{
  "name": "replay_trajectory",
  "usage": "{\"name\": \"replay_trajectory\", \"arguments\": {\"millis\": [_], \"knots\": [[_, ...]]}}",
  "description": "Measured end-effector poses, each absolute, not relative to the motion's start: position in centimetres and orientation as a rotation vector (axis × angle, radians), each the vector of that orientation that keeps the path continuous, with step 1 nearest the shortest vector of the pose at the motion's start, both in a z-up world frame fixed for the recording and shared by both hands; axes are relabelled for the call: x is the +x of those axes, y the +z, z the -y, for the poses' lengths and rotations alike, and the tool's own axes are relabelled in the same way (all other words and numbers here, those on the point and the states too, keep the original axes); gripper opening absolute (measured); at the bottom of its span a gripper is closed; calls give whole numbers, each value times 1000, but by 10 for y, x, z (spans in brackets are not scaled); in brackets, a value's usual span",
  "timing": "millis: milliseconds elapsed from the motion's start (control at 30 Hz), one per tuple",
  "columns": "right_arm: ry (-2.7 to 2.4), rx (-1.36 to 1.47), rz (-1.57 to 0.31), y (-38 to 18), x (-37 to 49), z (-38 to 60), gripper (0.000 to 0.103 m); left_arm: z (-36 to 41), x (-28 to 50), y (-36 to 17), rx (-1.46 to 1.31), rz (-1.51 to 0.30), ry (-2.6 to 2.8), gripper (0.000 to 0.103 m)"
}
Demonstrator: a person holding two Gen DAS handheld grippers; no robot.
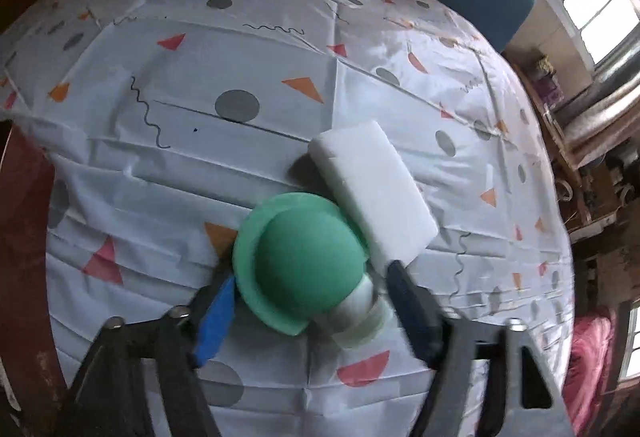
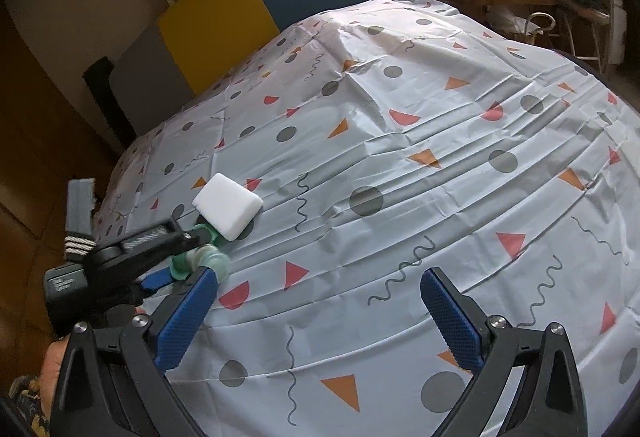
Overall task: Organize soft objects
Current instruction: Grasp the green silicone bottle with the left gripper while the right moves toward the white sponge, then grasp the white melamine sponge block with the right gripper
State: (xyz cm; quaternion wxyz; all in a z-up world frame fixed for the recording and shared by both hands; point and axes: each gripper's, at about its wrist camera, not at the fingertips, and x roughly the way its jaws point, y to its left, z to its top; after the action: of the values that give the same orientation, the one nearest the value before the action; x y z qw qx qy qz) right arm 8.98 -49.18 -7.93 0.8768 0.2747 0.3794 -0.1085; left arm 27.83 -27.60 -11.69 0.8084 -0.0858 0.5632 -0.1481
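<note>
My left claw (image 1: 308,293) straddles a green mushroom-shaped soft toy (image 1: 304,261) on the counter (image 1: 160,157), its jaws partly spread; whether the pads press the toy I cannot tell. The toy's pale stem (image 1: 360,309) lies toward the dark right-hand finger (image 1: 412,313), its domed cap toward the blue-padded one. A white foam block (image 1: 372,193) lies flat just beyond, touching the cap's rim. The patterned cloth (image 2: 400,157) covers the counter. My right claw (image 2: 320,317) hangs wide and empty above the cloth, well apart from the block (image 2: 228,207). A yellow-and-blue chair back (image 2: 260,9) stands beyond.
</note>
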Motion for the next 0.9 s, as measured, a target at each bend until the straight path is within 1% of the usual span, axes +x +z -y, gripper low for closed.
{"name": "replay_trajectory", "arguments": {"millis": [67, 133, 167, 267, 400, 600, 700, 900], "knots": [[-220, 562, -780, -77, 90, 490, 102, 279, 275, -118, -130, -1174, -339, 68], [-222, 532, -788, -77, 92, 487, 102, 280, 269, -117, -89, -1134, -364, 65], [-221, 524, -800, -79, 93, 485, 102, 280, 269, -117, -92, -1134, -377, 59], [-207, 515, -812, -81, 95, 483, 101, 277, 261, -112, -55, -1121, -398, 57], [-220, 519, -815, -83, 94, 486, 101, 266, 239, -109, -31, -1140, -440, 56], [-234, 549, -838, -89, 93, 493, 101, 251, 180, -105, 5, -1179, -529, 56], [-225, 562, -850, -91, 93, 493, 101, 251, 152, -108, 66, -1172, -566, 56], [-211, 530, -886, -95, 95, 486, 101, 256, 127, -112, 149, -1056, -586, 57]]}}
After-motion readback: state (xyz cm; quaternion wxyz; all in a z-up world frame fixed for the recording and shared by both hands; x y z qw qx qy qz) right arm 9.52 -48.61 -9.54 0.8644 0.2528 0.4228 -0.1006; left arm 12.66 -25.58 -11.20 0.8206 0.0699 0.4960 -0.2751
